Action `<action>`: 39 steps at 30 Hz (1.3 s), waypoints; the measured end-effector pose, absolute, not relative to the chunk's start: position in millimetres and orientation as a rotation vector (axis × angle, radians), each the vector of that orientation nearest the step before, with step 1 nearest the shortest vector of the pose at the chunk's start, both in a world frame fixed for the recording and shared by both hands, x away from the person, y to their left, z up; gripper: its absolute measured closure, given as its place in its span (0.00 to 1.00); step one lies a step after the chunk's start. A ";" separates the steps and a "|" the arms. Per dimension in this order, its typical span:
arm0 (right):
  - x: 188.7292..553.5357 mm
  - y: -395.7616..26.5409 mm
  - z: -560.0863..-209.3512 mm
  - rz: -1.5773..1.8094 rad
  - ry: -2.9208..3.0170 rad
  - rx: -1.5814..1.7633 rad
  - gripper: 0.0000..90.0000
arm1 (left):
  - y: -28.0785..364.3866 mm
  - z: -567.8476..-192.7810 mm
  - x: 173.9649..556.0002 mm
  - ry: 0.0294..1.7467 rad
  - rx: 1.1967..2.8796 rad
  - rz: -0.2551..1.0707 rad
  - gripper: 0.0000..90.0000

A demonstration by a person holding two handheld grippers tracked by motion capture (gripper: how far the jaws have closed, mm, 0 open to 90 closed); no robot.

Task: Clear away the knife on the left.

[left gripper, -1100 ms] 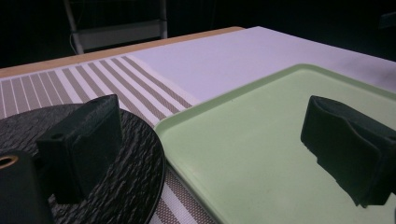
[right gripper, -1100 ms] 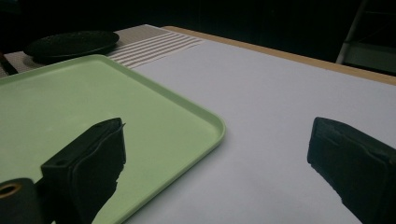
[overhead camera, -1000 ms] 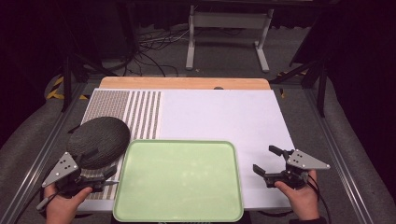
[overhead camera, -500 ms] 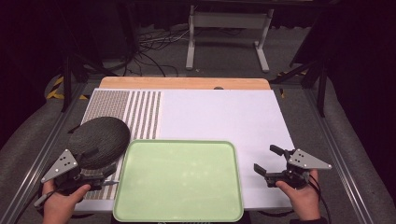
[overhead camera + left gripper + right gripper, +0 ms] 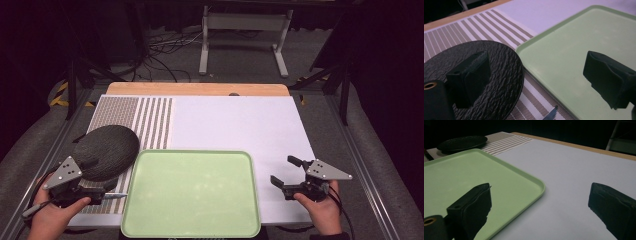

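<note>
A pale green tray [image 5: 192, 200] lies empty at the table's front middle. Left of it, a black textured plate [image 5: 107, 149] rests on the striped placemat [image 5: 150, 117]. My left gripper [image 5: 97, 189] hovers open at the plate's near edge. In the left gripper view it [image 5: 536, 60] has one jaw over the plate [image 5: 504, 67] and the other over the tray [image 5: 564, 42]. A serrated knife tip [image 5: 551, 115] lies between plate and tray. My right gripper [image 5: 286, 171] is held open beside the tray's right edge. In the right gripper view it [image 5: 540, 192] holds nothing, above the tray corner [image 5: 534, 182].
A white mat [image 5: 240, 125] covers the table's middle and right, with a wooden strip [image 5: 200, 89] along the far edge. Metal rails run along both table sides. A white stand [image 5: 245, 35] and cables sit on the floor beyond.
</note>
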State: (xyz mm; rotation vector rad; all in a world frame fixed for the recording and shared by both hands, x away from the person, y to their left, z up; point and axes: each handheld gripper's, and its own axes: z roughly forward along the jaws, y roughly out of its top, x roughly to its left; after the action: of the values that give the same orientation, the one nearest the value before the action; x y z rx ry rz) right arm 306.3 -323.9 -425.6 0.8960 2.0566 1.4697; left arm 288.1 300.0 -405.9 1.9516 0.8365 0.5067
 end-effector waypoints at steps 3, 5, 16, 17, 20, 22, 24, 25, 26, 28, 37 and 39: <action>306.6 -324.7 -426.4 1.473 2.058 0.898 0.06 | 300.6 -400.7 288.2 0.824 2.014 0.488 0.10; 306.7 -324.7 -426.6 1.474 2.058 0.899 0.06 | 300.6 -398.1 288.3 0.820 2.057 0.480 0.11; 309.9 -320.7 -431.4 1.454 2.098 0.898 0.06 | 304.5 -389.4 289.1 0.901 2.255 0.427 0.14; 310.1 -320.6 -431.5 1.455 2.098 0.899 0.06 | 304.5 -388.6 289.2 0.896 2.278 0.423 0.15; 310.4 -321.0 -431.7 1.459 2.100 0.899 0.06 | 304.7 -386.1 290.0 0.890 2.349 0.415 0.15; 310.5 -321.2 -431.9 1.459 2.099 0.902 0.06 | 304.5 -384.2 290.4 0.886 2.383 0.414 0.15; 310.9 -321.1 -432.2 1.459 2.101 0.903 0.06 | 303.1 -382.3 290.6 0.885 2.424 0.416 0.16; 311.0 -321.0 -432.3 1.459 2.103 0.904 0.06 | 302.3 -381.3 290.5 0.883 2.449 0.413 0.16; 311.2 -320.9 -432.5 1.459 2.104 0.904 0.06 | 301.8 -380.5 290.7 0.881 2.467 0.418 0.16; 311.5 -320.8 -432.6 1.457 2.105 0.906 0.06 | 302.6 -380.1 291.6 0.849 2.490 0.452 0.16; 312.2 -321.6 -433.1 1.460 2.107 0.910 0.06 | 303.4 -381.6 294.9 0.804 2.593 0.352 0.18; 312.3 -321.4 -433.4 1.460 2.109 0.910 0.06 | 302.8 -380.9 296.2 0.785 2.635 0.330 0.19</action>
State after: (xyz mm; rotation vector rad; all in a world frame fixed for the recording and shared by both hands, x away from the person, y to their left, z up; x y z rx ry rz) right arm 312.3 -321.4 -433.4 0.9100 2.1094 1.4603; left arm 296.2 302.8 -380.9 2.6349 0.7855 0.3299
